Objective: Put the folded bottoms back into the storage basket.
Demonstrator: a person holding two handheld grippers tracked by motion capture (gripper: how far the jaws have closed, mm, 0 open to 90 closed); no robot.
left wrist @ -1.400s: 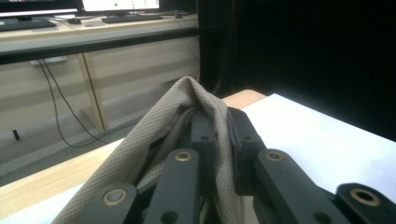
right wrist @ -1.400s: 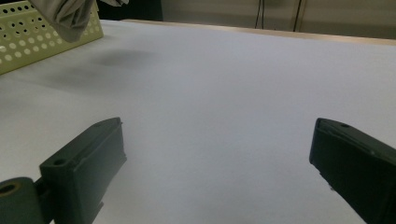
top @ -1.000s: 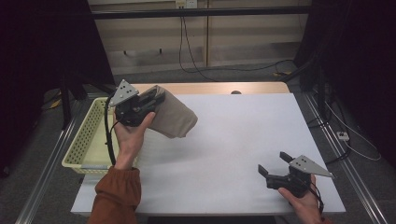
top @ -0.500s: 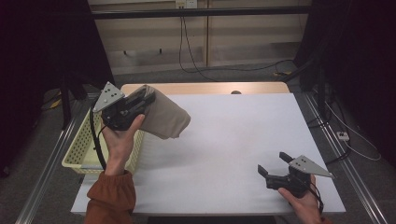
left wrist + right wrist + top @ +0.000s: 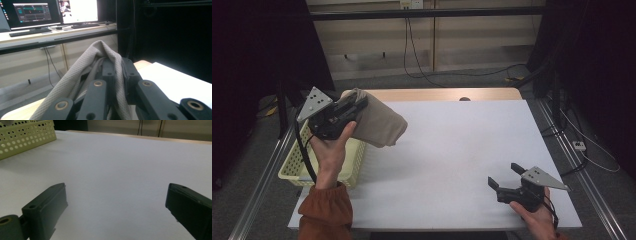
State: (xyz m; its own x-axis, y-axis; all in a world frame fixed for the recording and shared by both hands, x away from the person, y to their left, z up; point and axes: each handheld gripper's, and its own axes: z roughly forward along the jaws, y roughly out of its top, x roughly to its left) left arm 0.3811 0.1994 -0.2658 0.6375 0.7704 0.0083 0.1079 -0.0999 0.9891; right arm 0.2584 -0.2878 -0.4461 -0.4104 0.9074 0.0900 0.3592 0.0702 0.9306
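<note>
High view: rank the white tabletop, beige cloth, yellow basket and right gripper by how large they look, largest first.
1. White tabletop
2. Beige cloth and yellow basket: look alike, and the basket is partly hidden
3. Right gripper

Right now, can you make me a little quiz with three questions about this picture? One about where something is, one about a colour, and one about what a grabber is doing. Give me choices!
1. Where is the basket?
A. at the table's left edge
B. in the middle of the table
C. by the right gripper

2. What colour is the cloth?
A. blue
B. beige
C. red

3. What is the right gripper doing?
A. squeezing the cloth
B. holding the basket
C. open with nothing in it

Answers:
1. A, the yellow basket sits at the left edge, under the left gripper.
2. B, the cloth looks beige in the high view and the left gripper view.
3. C, its jaws stand wide apart over bare white table; the left gripper is the one clamped on the cloth.
</note>
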